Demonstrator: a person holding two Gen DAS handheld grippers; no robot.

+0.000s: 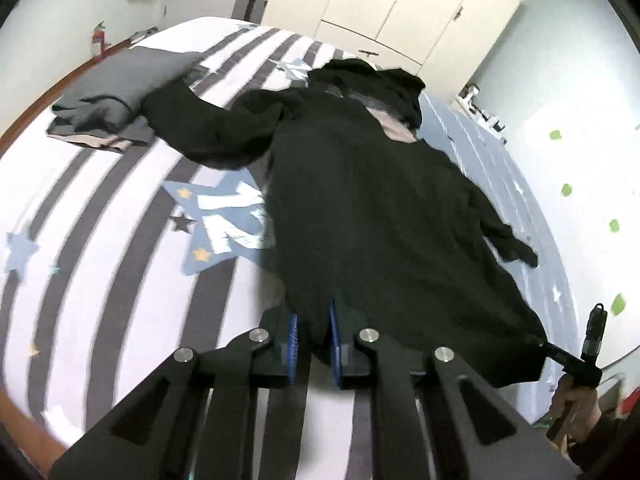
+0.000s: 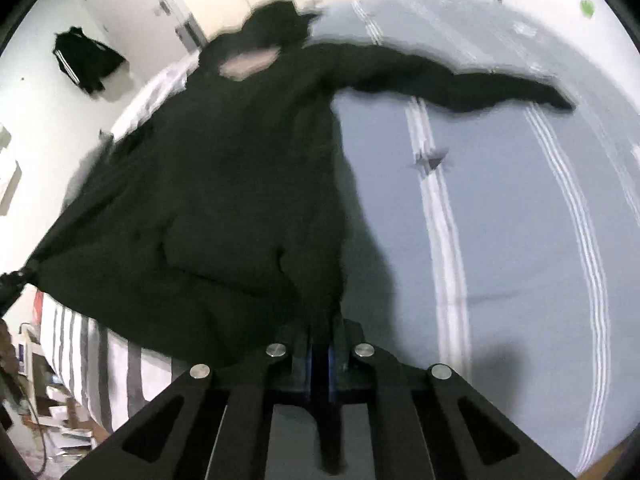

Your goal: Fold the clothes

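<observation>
Striped bedding [image 1: 100, 216] covers the big bed, and the black hoodie [image 1: 360, 208] lies spread on it. Left gripper [image 1: 314, 340] and right gripper [image 2: 320, 354] each pinch a near hem corner. It looks soft, floppy and thick; corners seem the best hold.

black hoodie [image 1: 372, 208]: matt, soft knit cloth | bed cover [image 1: 100, 208]: smooth printed cotton-like cloth | folded grey garment [image 1: 116, 92]: matt cloth | left claw [image 1: 314, 332]: matt black plastic, ribbed blue pads, shiny metal pins | wardrobe [image 1: 400, 4]: smooth cream panels
</observation>
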